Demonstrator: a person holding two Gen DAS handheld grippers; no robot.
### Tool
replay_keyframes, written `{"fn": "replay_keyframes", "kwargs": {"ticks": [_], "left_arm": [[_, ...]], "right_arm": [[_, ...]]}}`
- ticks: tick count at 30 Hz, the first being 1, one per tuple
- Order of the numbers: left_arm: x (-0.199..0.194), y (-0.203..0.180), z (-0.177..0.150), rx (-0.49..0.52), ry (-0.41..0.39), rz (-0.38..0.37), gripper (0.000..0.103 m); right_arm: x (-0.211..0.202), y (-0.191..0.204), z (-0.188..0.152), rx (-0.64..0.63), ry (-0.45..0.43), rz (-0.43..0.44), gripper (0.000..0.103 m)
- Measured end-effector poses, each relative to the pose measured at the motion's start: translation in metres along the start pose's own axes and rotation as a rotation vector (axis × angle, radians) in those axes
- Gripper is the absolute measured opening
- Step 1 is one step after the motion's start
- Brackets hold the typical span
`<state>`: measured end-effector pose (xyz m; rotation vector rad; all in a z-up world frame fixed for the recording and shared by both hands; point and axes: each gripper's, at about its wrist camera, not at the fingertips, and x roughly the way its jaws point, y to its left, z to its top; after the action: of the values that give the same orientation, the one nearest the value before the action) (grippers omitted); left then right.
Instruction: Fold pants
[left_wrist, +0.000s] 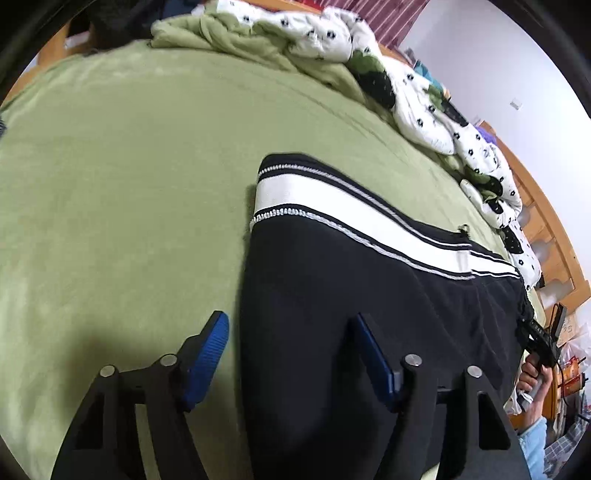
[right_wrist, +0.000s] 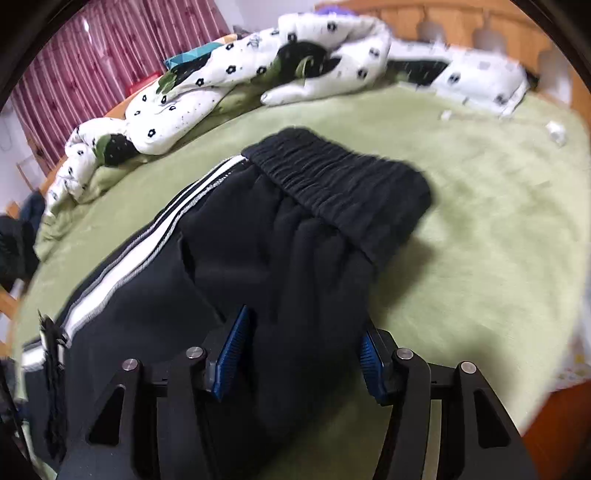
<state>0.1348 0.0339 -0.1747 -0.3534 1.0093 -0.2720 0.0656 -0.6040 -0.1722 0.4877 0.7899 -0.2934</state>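
Black pants (left_wrist: 332, 295) with a white side stripe (left_wrist: 332, 206) lie on the green blanket (left_wrist: 129, 166). In the left wrist view my left gripper (left_wrist: 290, 354) is open, straddling the pants' left edge near the leg hem, one blue pad (left_wrist: 207, 358) over the blanket, the other over the fabric. In the right wrist view the pants (right_wrist: 277, 258) show their elastic waistband (right_wrist: 340, 192) at the far end. My right gripper (right_wrist: 301, 354) is open, with black fabric lying between its blue pads (right_wrist: 231, 354). The right gripper also shows far right in the left wrist view (left_wrist: 541, 338).
A crumpled white flowered quilt (right_wrist: 221, 85) lies along the bed's far side, also in the left wrist view (left_wrist: 424, 110). A wooden headboard (right_wrist: 461, 26) and red curtain (right_wrist: 92, 66) stand behind. Small white scraps (right_wrist: 556, 133) lie on the blanket.
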Motion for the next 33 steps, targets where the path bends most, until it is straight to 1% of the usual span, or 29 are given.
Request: {"fn": "replay_keyframes", "kwargs": {"ticks": [2, 3, 4, 5, 6, 7, 8, 9, 10, 11, 12, 13, 14, 17, 19, 22, 23, 25, 27, 29, 31, 32, 33], "left_arm": [[0.008, 0.003, 0.007, 0.005, 0.001, -0.009, 0.061], [0.011, 0.004, 0.011, 0.006, -0.003, -0.023, 0.06], [0.013, 0.005, 0.014, 0.007, 0.004, -0.04, 0.053], [0.017, 0.007, 0.019, 0.0, 0.029, -0.074, 0.046], [0.019, 0.01, 0.02, -0.019, 0.037, -0.093, 0.044], [0.02, 0.014, 0.022, -0.054, 0.039, -0.113, 0.035], [0.02, 0.015, 0.022, -0.07, 0.044, -0.127, 0.026], [0.017, 0.016, 0.023, -0.079, 0.039, -0.141, 0.022], [0.013, 0.017, 0.022, -0.087, 0.028, -0.15, 0.014], [0.005, 0.015, 0.023, -0.098, 0.006, -0.17, 0.011], [0.002, 0.013, 0.024, -0.104, -0.009, -0.182, 0.01], [-0.005, 0.009, 0.026, -0.109, -0.028, -0.189, 0.01], [-0.011, 0.004, 0.029, -0.112, -0.051, -0.187, 0.01], [-0.029, -0.014, 0.039, -0.088, -0.109, -0.197, 0.009], [-0.043, -0.021, 0.047, -0.078, -0.136, -0.225, 0.009], [-0.068, -0.015, 0.059, -0.096, -0.167, -0.286, 0.009], [-0.078, -0.009, 0.064, -0.109, -0.184, -0.29, 0.009], [-0.1, 0.006, 0.073, -0.111, -0.226, -0.25, 0.009], [-0.119, 0.026, 0.08, -0.107, -0.256, -0.178, 0.009], [-0.131, 0.049, 0.085, -0.094, -0.252, -0.084, 0.01], [-0.128, 0.075, 0.087, -0.094, -0.225, -0.003, 0.01], [-0.122, 0.085, 0.087, -0.094, -0.208, 0.023, 0.01], [-0.11, 0.096, 0.085, -0.099, -0.179, 0.052, 0.01]], "right_arm": [[0.009, -0.004, 0.011, 0.023, -0.013, 0.031, 0.063], [0.012, -0.004, 0.013, 0.026, -0.015, 0.037, 0.063], [0.014, -0.003, 0.014, 0.027, -0.015, 0.043, 0.063], [0.016, -0.002, 0.017, 0.024, -0.019, 0.049, 0.063], [0.015, -0.001, 0.018, 0.019, -0.021, 0.05, 0.06], [0.013, 0.001, 0.019, 0.013, -0.027, 0.051, 0.054], [0.01, 0.002, 0.019, 0.008, -0.036, 0.065, 0.039], [0.001, 0.004, 0.02, 0.002, -0.069, 0.094, 0.03], [-0.007, 0.007, 0.019, 0.005, -0.106, 0.115, 0.027], [-0.018, 0.015, 0.018, -0.005, -0.139, 0.112, 0.022], [-0.025, 0.024, 0.018, -0.025, -0.158, 0.094, 0.019], [-0.035, 0.041, 0.018, -0.069, -0.189, 0.066, 0.018], [-0.046, 0.057, 0.019, -0.101, -0.222, 0.058, 0.017], [-0.076, 0.096, 0.027, -0.137, -0.275, 0.088, 0.015], [-0.094, 0.123, 0.034, -0.168, -0.306, 0.098, 0.015], [-0.123, 0.17, 0.045, -0.227, -0.344, 0.12, 0.015], [-0.13, 0.182, 0.047, -0.241, -0.351, 0.139, 0.015], [-0.145, 0.206, 0.049, -0.243, -0.363, 0.218, 0.015], [-0.148, 0.22, 0.045, -0.238, -0.366, 0.302, 0.015], [-0.139, 0.226, 0.038, -0.234, -0.341, 0.341, 0.015], [-0.107, 0.23, 0.027, -0.251, -0.279, 0.34, 0.015], [-0.09, 0.229, 0.023, -0.257, -0.244, 0.33, 0.016], [-0.058, 0.226, 0.015, -0.264, -0.177, 0.3, 0.016]]}}
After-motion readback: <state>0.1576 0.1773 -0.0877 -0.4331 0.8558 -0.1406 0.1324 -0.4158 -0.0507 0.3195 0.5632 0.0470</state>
